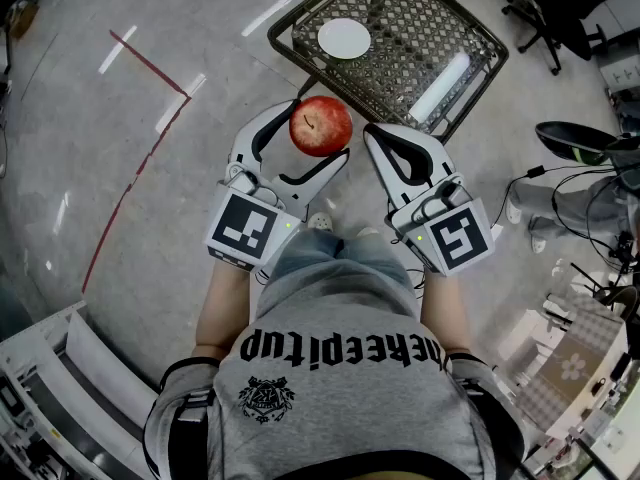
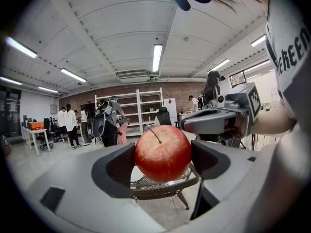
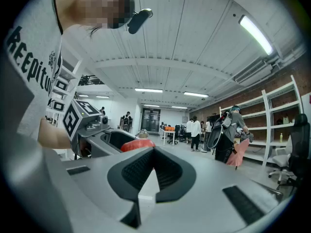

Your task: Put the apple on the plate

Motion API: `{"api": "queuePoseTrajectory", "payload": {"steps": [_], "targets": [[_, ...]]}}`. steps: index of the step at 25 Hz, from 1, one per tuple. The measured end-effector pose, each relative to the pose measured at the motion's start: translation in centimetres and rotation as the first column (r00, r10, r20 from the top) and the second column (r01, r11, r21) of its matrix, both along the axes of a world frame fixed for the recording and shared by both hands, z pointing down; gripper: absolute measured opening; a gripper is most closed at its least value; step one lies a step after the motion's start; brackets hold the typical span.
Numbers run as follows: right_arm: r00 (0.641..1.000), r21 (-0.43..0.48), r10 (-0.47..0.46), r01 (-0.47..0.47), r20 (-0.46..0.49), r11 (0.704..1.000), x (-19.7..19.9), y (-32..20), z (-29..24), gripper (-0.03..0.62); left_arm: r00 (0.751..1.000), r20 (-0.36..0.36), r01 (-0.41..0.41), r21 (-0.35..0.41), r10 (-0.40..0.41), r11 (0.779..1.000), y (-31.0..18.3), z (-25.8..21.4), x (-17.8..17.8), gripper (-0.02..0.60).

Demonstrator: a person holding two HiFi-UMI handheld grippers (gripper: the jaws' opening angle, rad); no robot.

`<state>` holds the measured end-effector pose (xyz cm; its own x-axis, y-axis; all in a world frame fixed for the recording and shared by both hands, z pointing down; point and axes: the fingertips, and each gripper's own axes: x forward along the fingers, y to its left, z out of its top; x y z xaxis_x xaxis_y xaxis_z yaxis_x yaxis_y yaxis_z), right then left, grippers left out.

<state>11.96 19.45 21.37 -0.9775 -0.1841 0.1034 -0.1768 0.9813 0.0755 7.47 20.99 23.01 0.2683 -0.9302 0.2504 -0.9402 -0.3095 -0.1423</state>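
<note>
Short of the plate (image 1: pixel 343 38), left gripper (image 2: pixel 163 158) pinching apple (image 1: pixel 321 125) — right gripper (image 1: pixel 376 135) closed, shirt (image 1: pixel 340 388) "keepitup"

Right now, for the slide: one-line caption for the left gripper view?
Left gripper holds a round red apple between its black ribbed pads, a dark woven table beyond.

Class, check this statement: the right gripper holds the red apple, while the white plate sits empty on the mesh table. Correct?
Not quite. The left gripper holds the apple, as the left gripper view shows; the right gripper is shut on nothing. The white plate does sit empty on the mesh table.
</note>
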Motion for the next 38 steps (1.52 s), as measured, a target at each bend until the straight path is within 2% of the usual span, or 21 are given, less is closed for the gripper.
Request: {"api": "queuePoseTrajectory", "payload": {"steps": [19, 28, 38], "targets": [[0.999, 0.021, 0.038, -0.038, -0.007, 0.999, 0.1, 1.5, -0.4, 0.012, 1.000, -0.006, -0.024, 0.010, 0.024, 1.000, 1.3, -0.1, -0.3, 0.382], [0.996, -0.015, 0.080, -0.080, 0.036, 0.997, 0.5, -0.8, -0.2, 0.011, 0.999, -0.040, -0.034, 0.017, 0.035, 0.999, -0.7, 0.5, -0.5, 0.382], [0.999, -0.027, 0.022, -0.021, 0.026, 0.999, -1.5, -5.0, 0.1, 0.012, 1.000, -0.023, 0.001, 0.007, -0.001, 1.000, -5.0, 0.5, -2.2, 0.382]]}}
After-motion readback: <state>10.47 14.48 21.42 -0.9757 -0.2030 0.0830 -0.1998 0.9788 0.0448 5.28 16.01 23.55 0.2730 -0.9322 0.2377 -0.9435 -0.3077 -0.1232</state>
